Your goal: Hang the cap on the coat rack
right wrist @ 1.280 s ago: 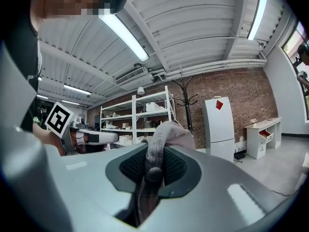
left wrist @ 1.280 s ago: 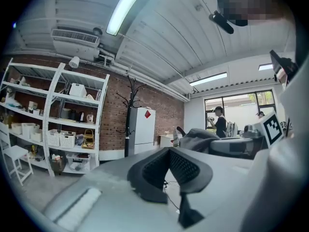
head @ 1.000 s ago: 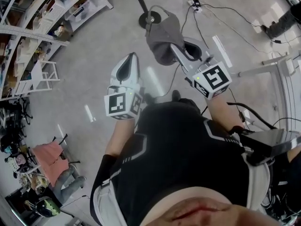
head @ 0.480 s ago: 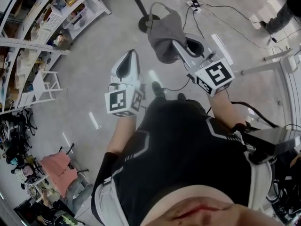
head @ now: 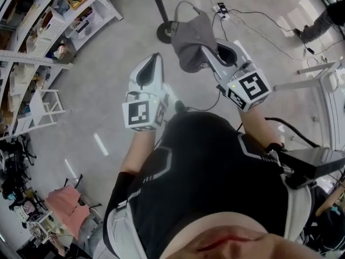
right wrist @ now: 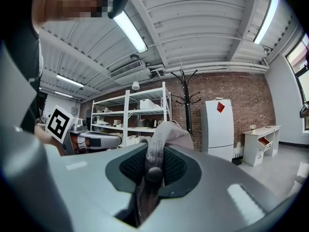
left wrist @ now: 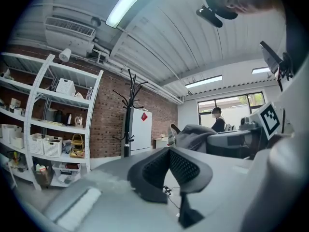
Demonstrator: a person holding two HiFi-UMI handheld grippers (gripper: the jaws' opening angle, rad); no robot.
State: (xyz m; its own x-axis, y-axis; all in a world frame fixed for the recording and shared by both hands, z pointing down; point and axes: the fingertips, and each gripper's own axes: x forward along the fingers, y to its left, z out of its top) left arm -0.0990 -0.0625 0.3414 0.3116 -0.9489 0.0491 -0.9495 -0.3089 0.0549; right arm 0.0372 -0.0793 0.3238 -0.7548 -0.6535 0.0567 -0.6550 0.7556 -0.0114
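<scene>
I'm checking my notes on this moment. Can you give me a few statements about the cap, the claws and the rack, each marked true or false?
1. The right claw is shut on the cap. True.
2. The cap hangs on the rack. False: the right claw holds it, apart from the rack's hooks.
3. The left claw holds nothing. True.
4. The cap is red. False: it is grey.
5. The rack stands in front of a brick wall. True.
</scene>
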